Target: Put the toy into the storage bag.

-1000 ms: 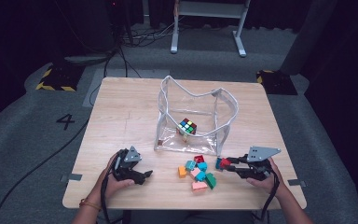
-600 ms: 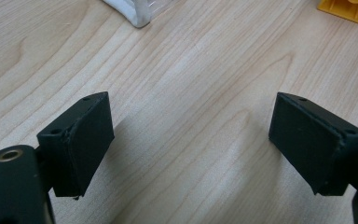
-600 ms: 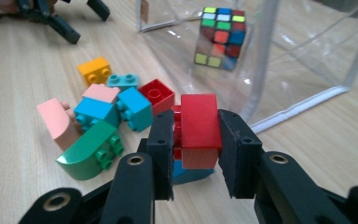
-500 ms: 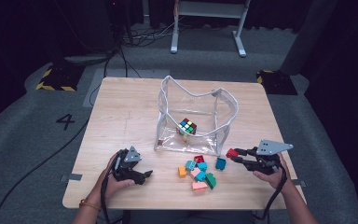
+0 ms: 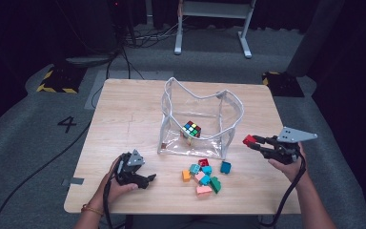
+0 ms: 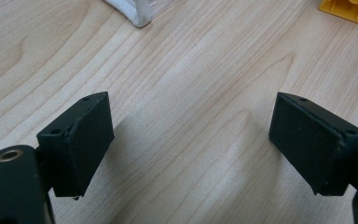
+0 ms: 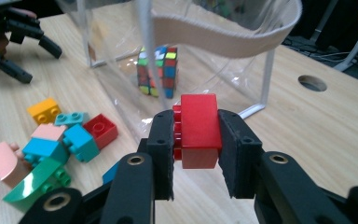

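Setting: dark room, grey carpeted floor with a painted 4 (image 5: 67, 124), and a pale wooden tabletop (image 5: 124, 114) carrying all the action.
Right hand-held gripper (image 5: 251, 142): up off the tabletop at the right side, just beside the right wall of the clear bag, jaws pinching a red brick.
Red brick (image 7: 197, 130): clamped squarely between the two black pads in the right gripper view, studs facing the left pad, hanging in the air in front of the bag's near right corner.
Clear bag (image 5: 233, 112): a see-through plastic tote with white trim standing open in the middle of the tabletop, rim sagging and wavy.
Rubik's cube (image 5: 191, 129): sitting inside the bag on its floor, seen through the plastic in the right gripper view too.
Brick pile (image 5: 203, 176): loose bricks on the tabletop just in front of the bag: orange, teal, blue, red, pink and green, clustered close and some touching.
Blue brick (image 5: 226, 167): lying a little apart at the pile's right edge, nearest the right gripper.
Left hand-held gripper (image 5: 148, 179): low at the front left, jaws spread wide with bare wood between them, holding nothing.
Left gripper's outlook: the bag's white bottom corner (image 6: 137, 16) ahead, and an orange brick (image 6: 349, 8) at the top right edge.
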Tool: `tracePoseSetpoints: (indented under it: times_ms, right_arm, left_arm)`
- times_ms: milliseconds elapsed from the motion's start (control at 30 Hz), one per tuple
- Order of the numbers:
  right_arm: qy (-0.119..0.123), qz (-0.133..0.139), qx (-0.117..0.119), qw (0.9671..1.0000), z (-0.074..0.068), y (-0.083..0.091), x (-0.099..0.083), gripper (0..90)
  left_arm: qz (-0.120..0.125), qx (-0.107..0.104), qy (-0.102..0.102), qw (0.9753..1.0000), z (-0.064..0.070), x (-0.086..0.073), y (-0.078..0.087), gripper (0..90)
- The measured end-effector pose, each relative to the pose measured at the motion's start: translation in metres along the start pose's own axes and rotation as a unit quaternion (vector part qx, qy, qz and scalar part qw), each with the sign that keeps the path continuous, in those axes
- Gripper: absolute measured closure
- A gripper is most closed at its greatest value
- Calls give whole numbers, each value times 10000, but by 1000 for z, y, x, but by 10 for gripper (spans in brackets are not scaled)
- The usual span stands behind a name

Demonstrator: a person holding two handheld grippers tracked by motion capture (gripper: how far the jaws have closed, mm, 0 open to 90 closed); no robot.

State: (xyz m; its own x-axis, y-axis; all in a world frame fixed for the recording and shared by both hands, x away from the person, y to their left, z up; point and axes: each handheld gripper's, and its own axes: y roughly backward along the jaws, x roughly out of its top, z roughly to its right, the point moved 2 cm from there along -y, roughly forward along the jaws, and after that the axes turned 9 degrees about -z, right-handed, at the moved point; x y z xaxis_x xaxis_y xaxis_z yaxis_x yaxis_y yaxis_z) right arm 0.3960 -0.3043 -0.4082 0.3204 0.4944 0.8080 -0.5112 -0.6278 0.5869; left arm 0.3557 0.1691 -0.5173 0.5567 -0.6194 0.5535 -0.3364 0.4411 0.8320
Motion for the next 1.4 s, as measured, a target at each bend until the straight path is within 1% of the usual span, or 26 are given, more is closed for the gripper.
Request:
tracePoseSetpoints:
  times_ms: [167,300,367,433,500,533,600,833,867,967,1000,1033,1133,1200,1400]
  right_arm:
    - [68,-4,-69,10000,10,3,15,678]
    - [90,52,-144,9998,17,7,30,678]
    - [109,75,-138,9998,20,9,37,678]
    - [164,53,-219,9996,22,11,45,678]
    - [132,99,-242,9996,24,13,52,678]
    - [182,120,-227,9995,26,14,55,678]
    - [224,109,-282,9993,28,16,61,678]
    - [226,235,-294,9990,34,21,80,678]
    - [188,246,-289,9991,34,21,83,678]
    - [219,271,-298,9989,36,22,88,678]
    - [236,297,-310,9988,37,23,91,678]
    - [203,300,-293,9989,38,24,96,678]
    - [225,302,-304,9988,39,23,101,678]
    - [213,319,-257,9989,41,21,109,678]
    - [239,313,-188,9990,41,15,119,678]
  left_arm:
    - [11,11,10,10000,0,0,0,138]
    - [12,-1,8,10000,0,0,0,138]
    - [9,4,12,10000,0,0,0,138]
    - [11,13,9,10000,0,0,0,138]
    - [10,13,10,10000,0,0,0,138]
    - [13,-2,11,10000,0,0,0,138]
    - [11,6,12,10000,0,0,0,138]
    - [4,14,-1,10000,0,0,0,138]
    - [13,0,8,10000,0,0,0,138]
    - [13,-1,11,10000,0,0,0,138]
    - [10,12,10,10000,0,0,0,138]
    - [15,11,8,10000,0,0,0,138]
    - [14,0,10,10000,0,0,0,138]
    - [15,11,7,10000,0,0,0,138]
    - [5,4,4,10000,0,0,0,138]
